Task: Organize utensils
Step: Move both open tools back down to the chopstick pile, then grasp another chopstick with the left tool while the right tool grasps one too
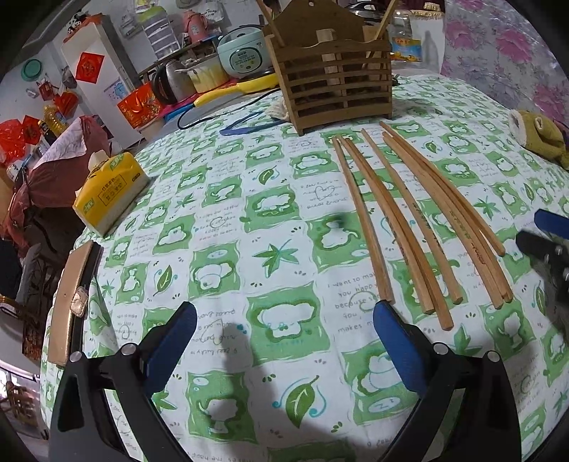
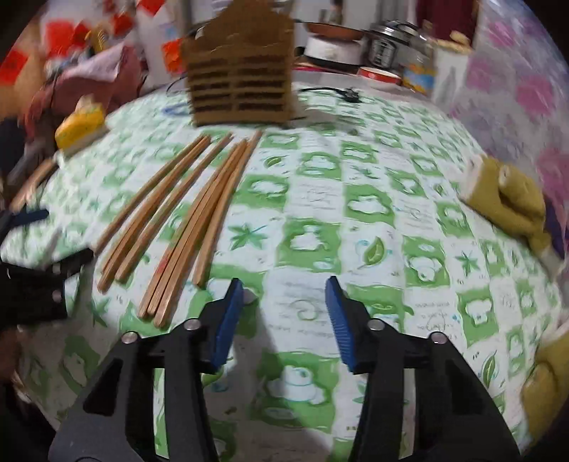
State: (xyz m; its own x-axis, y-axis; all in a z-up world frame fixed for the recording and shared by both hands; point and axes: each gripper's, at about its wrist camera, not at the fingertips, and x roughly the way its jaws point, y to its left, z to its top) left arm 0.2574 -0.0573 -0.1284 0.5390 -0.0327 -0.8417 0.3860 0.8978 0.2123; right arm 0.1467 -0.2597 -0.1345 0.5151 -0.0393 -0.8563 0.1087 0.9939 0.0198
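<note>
Chopsticks: loose on the tablecloth, just in front of the wooden holder.
Left gripper: jaws wide apart, empty.
Right gripper: jaws parted, nothing between.

Table count: chopsticks, holder and sundries

Loose wooden chopsticks: seven, lying side by side at 2 o'clock in the left wrist view; two pairs lie tight together, so the blurred right wrist view cannot confirm the figure. Standing chopsticks: at least two, one at each end of the holder. Slatted wooden chopstick holder: one, at 12 o'clock. Yellow tissue pack: one, at 9 o'clock. Rice cooker: one, at 11 o'clock. Electric kettle: one, at 10 o'clock. Olive gloves: two in the right wrist view, at 3 and 4 o'clock.
</note>
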